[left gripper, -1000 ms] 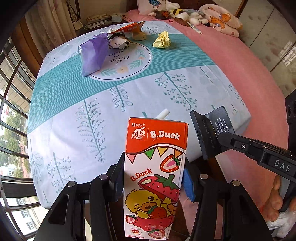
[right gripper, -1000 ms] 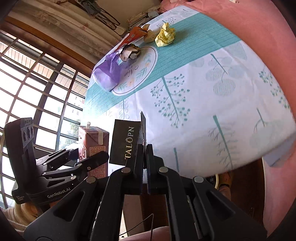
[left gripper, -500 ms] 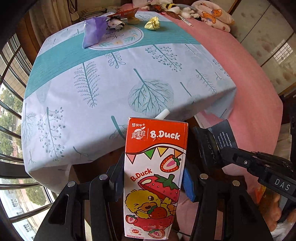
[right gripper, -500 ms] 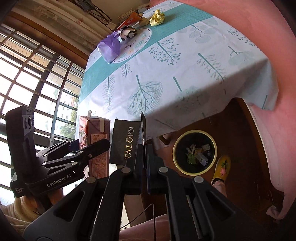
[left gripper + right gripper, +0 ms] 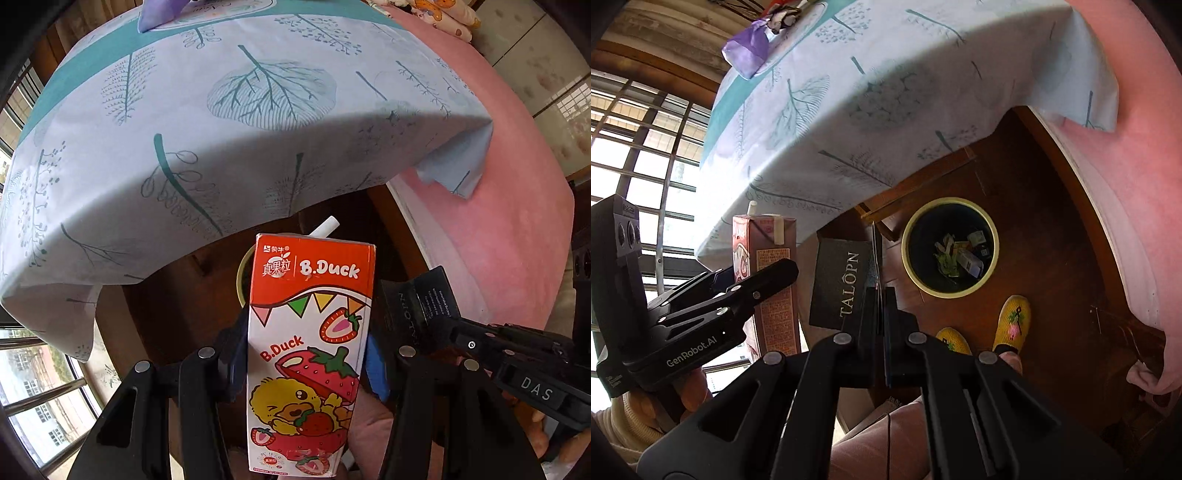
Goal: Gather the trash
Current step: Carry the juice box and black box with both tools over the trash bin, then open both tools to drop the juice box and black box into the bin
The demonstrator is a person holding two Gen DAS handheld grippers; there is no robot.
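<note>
**Two pieces of trash carried toward the bin**

While hanging beyond the edge of the desk [image 5: 886, 92], left gripper [image 5: 306, 354] pinching the strawberry milk carton [image 5: 310, 354] upright by its two sides, white straw [image 5: 325, 227] still in its top. Right gripper [image 5: 879, 258] with fingers pressed together on a flat black TALOPN package [image 5: 842, 284], held by its edge. Yellow-rimmed trash bin [image 5: 908, 240] on the wooden floor below, just past the hanging tablecloth [image 5: 221, 129], already with some wrappers inside; two yellow slippers [image 5: 1012, 321] close beside it.

Step in hand, as judged: bringing both items over the bin mouth for dropping.

To do well:
- Center each item over the dark opening, not over the rim, before releasing.
- Keep low, near the rim, since the carton probably bounces if dropped from high.
- Release one side, then the other, to avoid collision of the two grippers, which are now just beside each other.
- Mind the carton: possibly liquid left, so keep upright until release.

More trash waiting on the desk top: purple bag [image 5: 746, 51] and crumpled wrapper [image 5: 781, 20] at the far end.
</note>
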